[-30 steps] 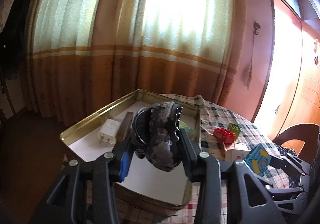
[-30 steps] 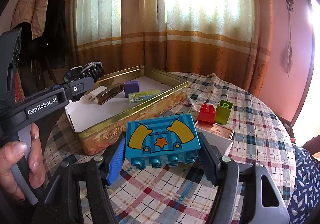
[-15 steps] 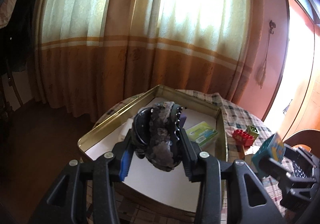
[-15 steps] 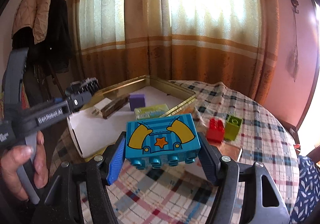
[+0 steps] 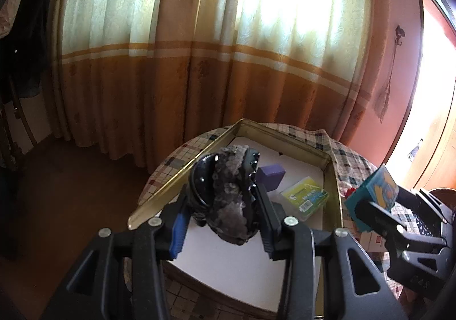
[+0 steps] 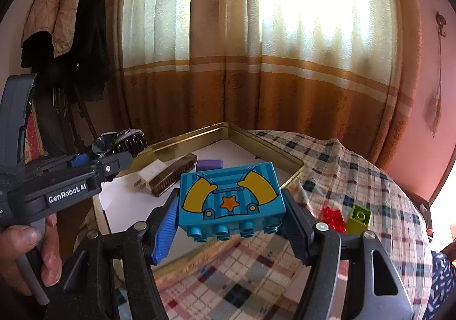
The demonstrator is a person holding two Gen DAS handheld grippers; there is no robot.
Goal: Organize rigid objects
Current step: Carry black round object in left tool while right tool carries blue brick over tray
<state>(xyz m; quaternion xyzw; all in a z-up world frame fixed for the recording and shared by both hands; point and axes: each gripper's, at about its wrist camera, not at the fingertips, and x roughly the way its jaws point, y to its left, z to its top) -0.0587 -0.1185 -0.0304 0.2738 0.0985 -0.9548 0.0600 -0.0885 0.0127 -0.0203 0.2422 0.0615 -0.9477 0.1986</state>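
Blue toy brick [image 6: 231,200] clamped between the jaws of the right hand-held gripper [image 6: 231,223], held above the near rim of the gold tin tray [image 6: 199,131]. Best lowered flat onto the bare white liner of that tray, short of the purple block [image 6: 209,163] and brown brush [image 6: 173,174], and let go only once resting. Left hand-held gripper [image 5: 223,213] tilted downward over the tray's left side, clenched on a dark bristly hair roller [image 5: 228,191]. Left hand [image 6: 25,257] wrapped round the handle. Red brick [image 6: 332,217] and green brick [image 6: 359,216] waiting right of the tray on the checked worktop [image 6: 356,177].
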